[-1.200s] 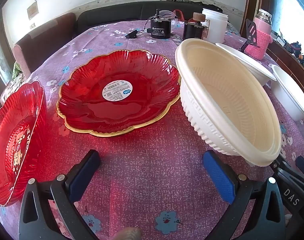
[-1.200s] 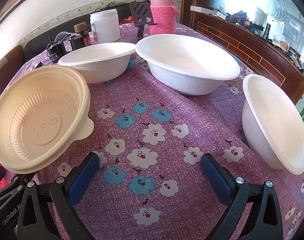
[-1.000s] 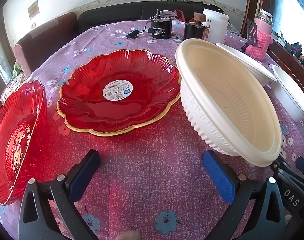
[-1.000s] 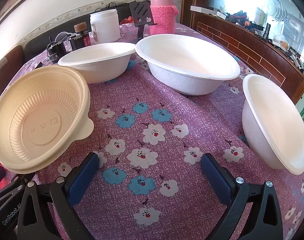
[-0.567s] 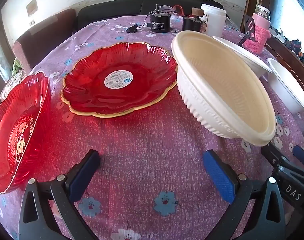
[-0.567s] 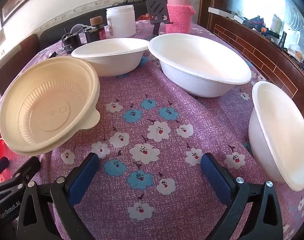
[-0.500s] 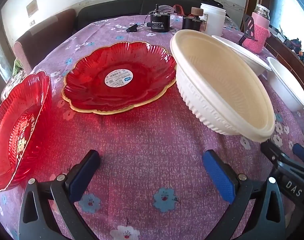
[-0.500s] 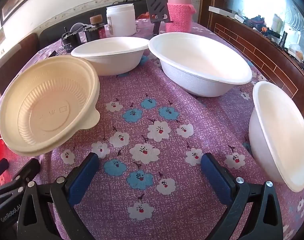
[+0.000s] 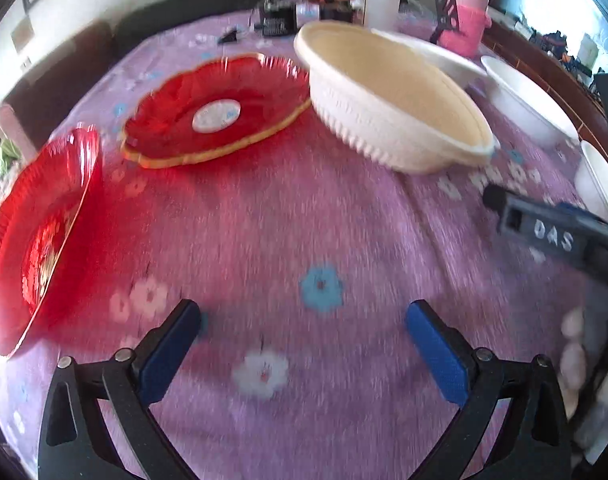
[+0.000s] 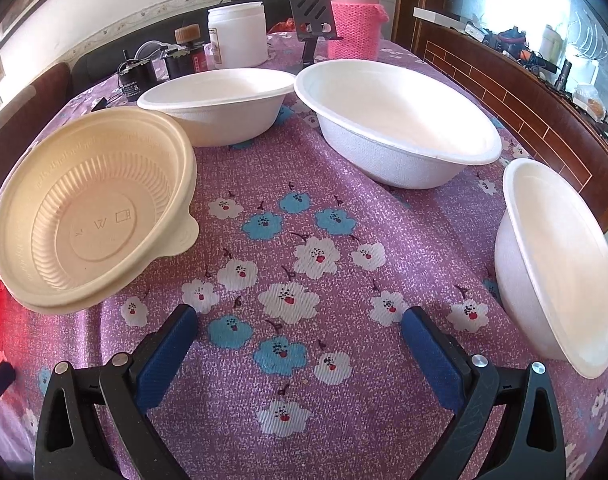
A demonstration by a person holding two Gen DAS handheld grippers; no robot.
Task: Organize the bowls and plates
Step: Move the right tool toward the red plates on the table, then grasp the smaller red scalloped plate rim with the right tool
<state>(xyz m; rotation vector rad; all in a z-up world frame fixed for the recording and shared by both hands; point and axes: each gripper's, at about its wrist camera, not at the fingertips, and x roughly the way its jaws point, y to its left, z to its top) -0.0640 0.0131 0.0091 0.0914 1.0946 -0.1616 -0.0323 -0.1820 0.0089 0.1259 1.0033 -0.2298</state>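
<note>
In the blurred left wrist view, a gold-rimmed red plate (image 9: 218, 110) lies ahead and a second red plate (image 9: 40, 232) sits at the far left. A cream ribbed bowl (image 9: 392, 104) stands ahead on the right, also in the right wrist view (image 10: 92, 212). Three white bowls stand in the right wrist view: one at the back (image 10: 220, 104), a large one (image 10: 396, 124), one at the right edge (image 10: 556, 264). My left gripper (image 9: 304, 340) is open and empty above the cloth. My right gripper (image 10: 296, 344) is open and empty; it also shows in the left wrist view (image 9: 552, 232).
A purple flowered cloth (image 10: 300, 264) covers the table. At the back stand a white jar (image 10: 238, 34), a pink knitted flask (image 10: 356, 20), a black stand (image 10: 310, 6) and small dark devices (image 10: 138, 74). A wooden ledge (image 10: 516, 96) runs along the right.
Both grippers have pulled back and risen, so the plates and bowls look farther away. The left view is now blurred with motion. Both grippers stay open; nothing was picked up.
</note>
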